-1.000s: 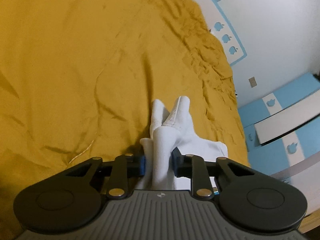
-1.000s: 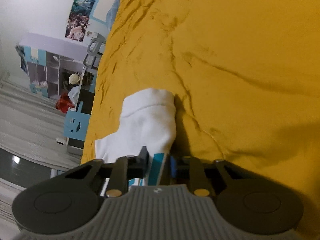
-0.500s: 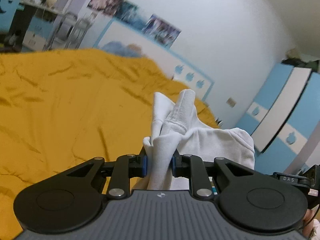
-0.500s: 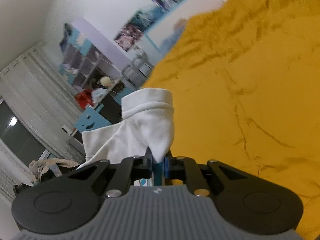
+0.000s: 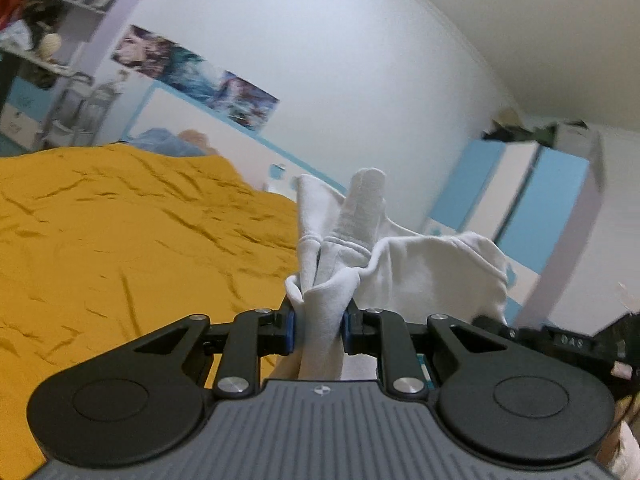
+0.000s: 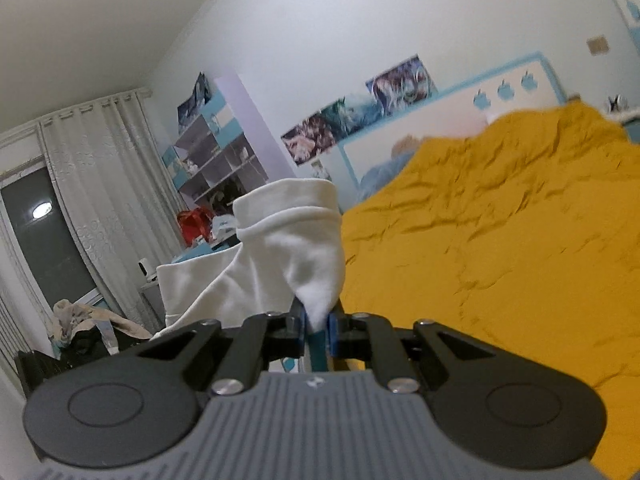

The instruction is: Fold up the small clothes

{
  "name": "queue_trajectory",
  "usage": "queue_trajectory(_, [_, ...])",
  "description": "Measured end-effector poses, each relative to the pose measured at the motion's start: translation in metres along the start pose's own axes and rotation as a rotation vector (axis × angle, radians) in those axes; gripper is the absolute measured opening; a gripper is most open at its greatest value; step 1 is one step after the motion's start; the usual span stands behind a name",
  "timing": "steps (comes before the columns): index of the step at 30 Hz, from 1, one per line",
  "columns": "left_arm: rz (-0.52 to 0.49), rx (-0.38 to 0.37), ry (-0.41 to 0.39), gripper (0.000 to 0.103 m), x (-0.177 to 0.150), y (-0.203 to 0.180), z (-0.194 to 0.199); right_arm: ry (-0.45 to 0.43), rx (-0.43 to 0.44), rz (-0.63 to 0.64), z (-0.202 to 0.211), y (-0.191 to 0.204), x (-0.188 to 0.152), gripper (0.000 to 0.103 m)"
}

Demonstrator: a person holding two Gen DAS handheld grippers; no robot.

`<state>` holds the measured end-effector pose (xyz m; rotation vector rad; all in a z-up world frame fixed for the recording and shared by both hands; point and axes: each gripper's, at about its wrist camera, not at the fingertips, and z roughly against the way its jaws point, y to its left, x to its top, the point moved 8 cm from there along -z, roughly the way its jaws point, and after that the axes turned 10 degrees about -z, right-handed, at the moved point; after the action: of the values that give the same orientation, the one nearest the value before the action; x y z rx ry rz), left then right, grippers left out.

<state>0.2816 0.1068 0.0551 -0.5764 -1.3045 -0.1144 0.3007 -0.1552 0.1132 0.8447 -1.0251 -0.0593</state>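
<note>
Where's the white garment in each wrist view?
Left wrist: white garment centre, bunched between the left gripper fingers, spreading right.
Right wrist: same garment centre-left, a corner pinched in the right gripper, draping left.
Shared landmark: yellow bedspread, left in the left view, right in the right view.

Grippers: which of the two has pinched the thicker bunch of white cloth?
The left gripper: its jaws stand apart around a thick roll of the white garment. The right gripper is nearly closed on just a thin corner.
</note>
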Motion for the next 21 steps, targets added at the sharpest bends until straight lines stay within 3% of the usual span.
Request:
queue_trajectory(5, [-0.021, -0.041, 0.038, 0.022, -0.013, -0.026, 0.007, -0.010, -0.040, 0.014, 0.061, -0.004, -0.005, 0.005])
queue_trajectory(9, [-0.034, -0.036, 0.099, 0.022, -0.032, -0.025, -0.003, 0.010, -0.065, -0.013, 0.082, -0.022, -0.018, 0.005])
queue_trajectory(14, [-0.008, -0.024, 0.180, 0.022, -0.057, -0.004, -0.027, 0.069, -0.100, -0.089, 0.070, -0.061, -0.038, 0.005])
queue_trajectory(21, [0.053, -0.040, 0.321, 0.022, -0.087, 0.042, -0.081, 0.138, -0.157, -0.167, 0.018, -0.112, -0.063, 0.005])
